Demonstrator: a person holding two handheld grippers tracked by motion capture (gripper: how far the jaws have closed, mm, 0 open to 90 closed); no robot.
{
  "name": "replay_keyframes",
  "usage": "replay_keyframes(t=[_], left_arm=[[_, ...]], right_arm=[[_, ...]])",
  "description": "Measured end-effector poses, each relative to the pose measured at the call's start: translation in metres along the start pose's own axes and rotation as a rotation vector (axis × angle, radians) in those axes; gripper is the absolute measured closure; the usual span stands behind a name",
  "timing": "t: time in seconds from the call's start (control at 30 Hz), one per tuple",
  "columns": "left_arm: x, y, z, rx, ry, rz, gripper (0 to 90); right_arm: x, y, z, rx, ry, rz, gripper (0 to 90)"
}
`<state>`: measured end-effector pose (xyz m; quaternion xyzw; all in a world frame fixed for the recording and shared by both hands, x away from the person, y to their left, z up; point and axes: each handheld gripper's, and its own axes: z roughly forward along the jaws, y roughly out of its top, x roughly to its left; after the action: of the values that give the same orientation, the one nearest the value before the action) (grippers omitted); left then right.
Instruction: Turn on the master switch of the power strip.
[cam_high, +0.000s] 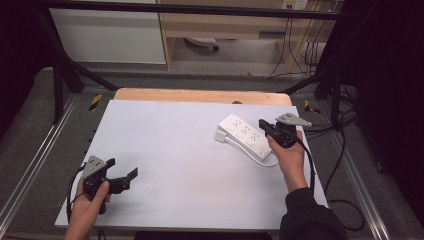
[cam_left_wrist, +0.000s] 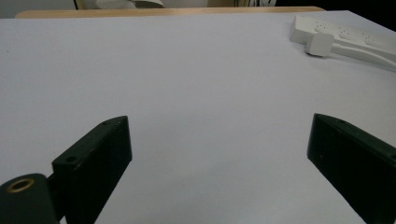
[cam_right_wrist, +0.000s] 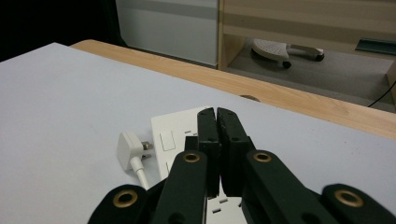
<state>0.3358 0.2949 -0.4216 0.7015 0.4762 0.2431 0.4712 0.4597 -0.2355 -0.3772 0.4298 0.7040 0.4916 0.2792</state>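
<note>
Matt white sheet, glossy white plastic, black matt jaws

The sheet (cam_high: 190, 150) is showing as smooth, matt white, like paper or thin board, and the table (cam_high: 200, 95) edge beyond the sheet is looking like pale, lightly polished wood. The strip (cam_high: 245, 135), lying on the sheet, is looking like smooth white plastic with a slight sheen, as is the plug (cam_right_wrist: 128, 148) beside the strip, with metal pins glinting. The right gripper (cam_right_wrist: 216, 114) over the strip and the left gripper (cam_left_wrist: 219, 154) are showing matt black plastic with brass-coloured metal inserts; a matt grey plate (cam_high: 294, 119) is topping the right gripper.
</note>
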Motion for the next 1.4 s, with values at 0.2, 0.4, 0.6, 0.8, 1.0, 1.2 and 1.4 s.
replay_keyframes(t=[0.2,0.4,0.6,0.8,1.0,1.2,1.4], left_arm=[[0.000,0.000,0.000,0.008,0.003,0.000,6.7],[0.000,0.000,0.001,0.001,-0.020,-0.017,6.6],[0.001,0.000,0.000,0.001,-0.006,-0.019,5.6],[-0.001,0.000,0.001,0.005,-0.009,-0.004,5.6],[-0.004,-0.001,0.003,0.022,-0.025,0.024,6.2],[-0.006,0.000,0.000,0.003,-0.046,0.033,6.5],[-0.006,0.000,0.001,0.008,-0.046,0.036,6.6]], right_arm=[[0.002,-0.002,0.000,0.006,0.005,-0.006,90.0],[0.003,-0.004,0.002,0.017,0.006,-0.016,90.0],[0.004,-0.007,0.006,0.032,0.012,-0.014,90.0],[0.011,-0.011,0.009,0.068,0.013,-0.042,90.0],[0.013,-0.018,0.011,0.093,0.006,-0.027,90.0],[0.019,-0.026,0.013,0.132,0.009,-0.037,90.0],[0.020,-0.029,0.014,0.133,0.013,-0.043,90.0]])
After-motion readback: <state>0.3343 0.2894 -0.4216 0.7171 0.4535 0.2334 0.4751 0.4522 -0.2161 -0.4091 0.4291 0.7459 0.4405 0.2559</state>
